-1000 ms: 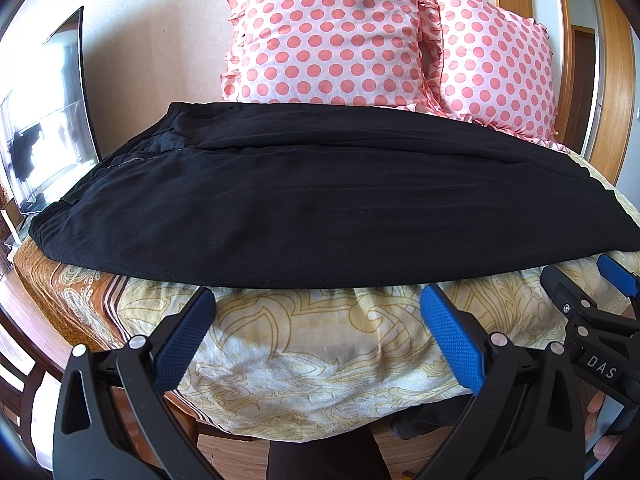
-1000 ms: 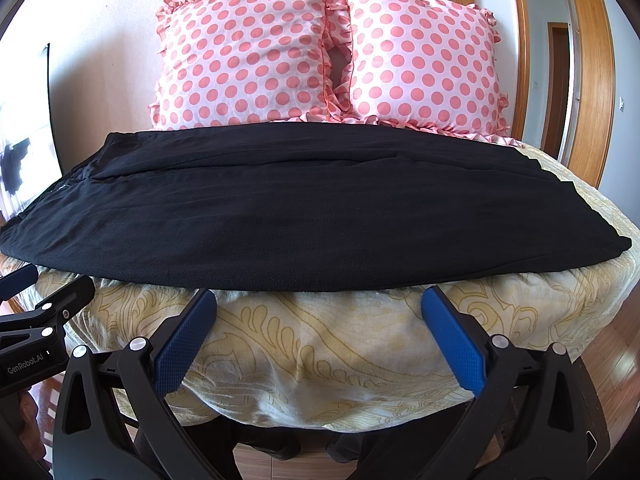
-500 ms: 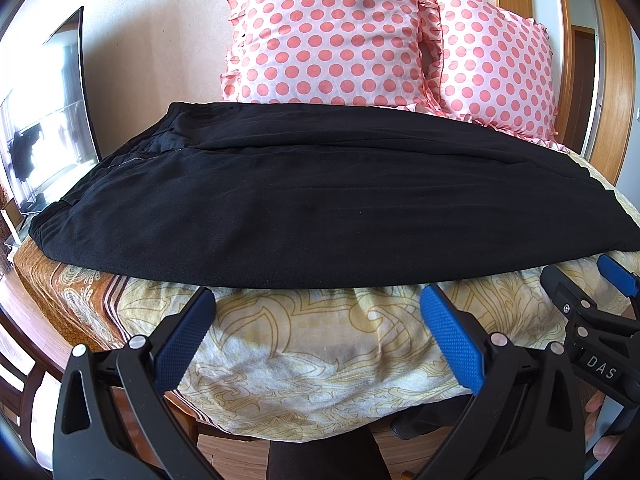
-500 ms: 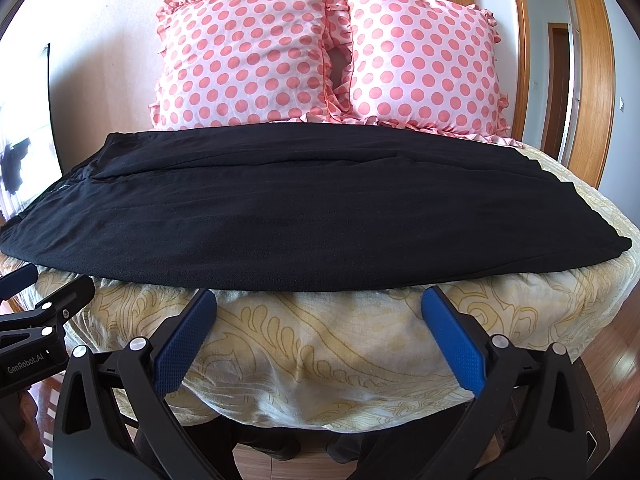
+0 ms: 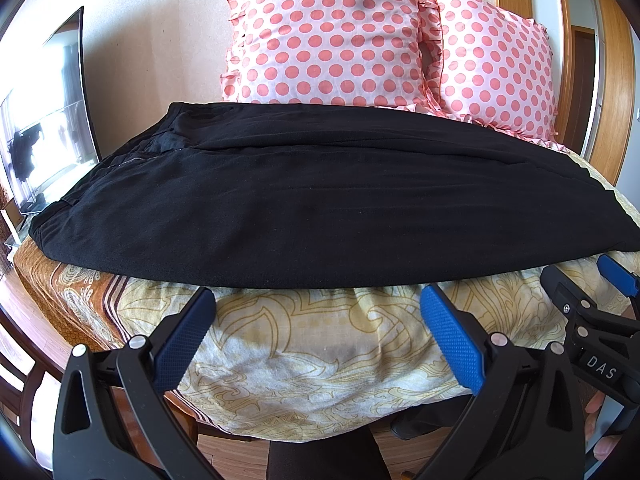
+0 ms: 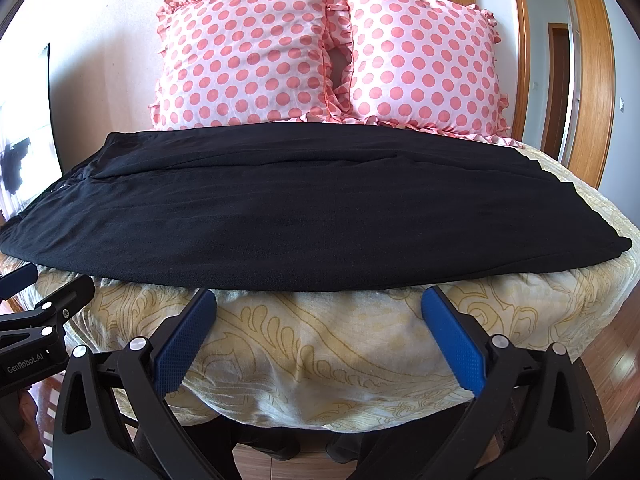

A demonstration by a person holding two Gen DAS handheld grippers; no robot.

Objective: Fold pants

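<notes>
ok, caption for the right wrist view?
Open right gripper poised before black pants spread across the bed, two polka-dot pillows behind.

We see a cream wall [image 6: 100, 40] behind two pink polka-dot pillows [image 6: 248, 56], wooden door frames [image 6: 596, 80] at right, and sunlit wood floor [image 6: 616, 352].

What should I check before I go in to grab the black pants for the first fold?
1. Left gripper jaws open, empty: ok.
2. Right gripper jaws open, empty: ok.
3. Black pants spread flat across the bed: ok.
4. Near edge of the pants reachable, nothing lying on it: ok.
5. Pillows clear of the pants: cannot tell, the far edge meets them.
6. Waistband end at left, hem end at right, both visible: ok.
</notes>
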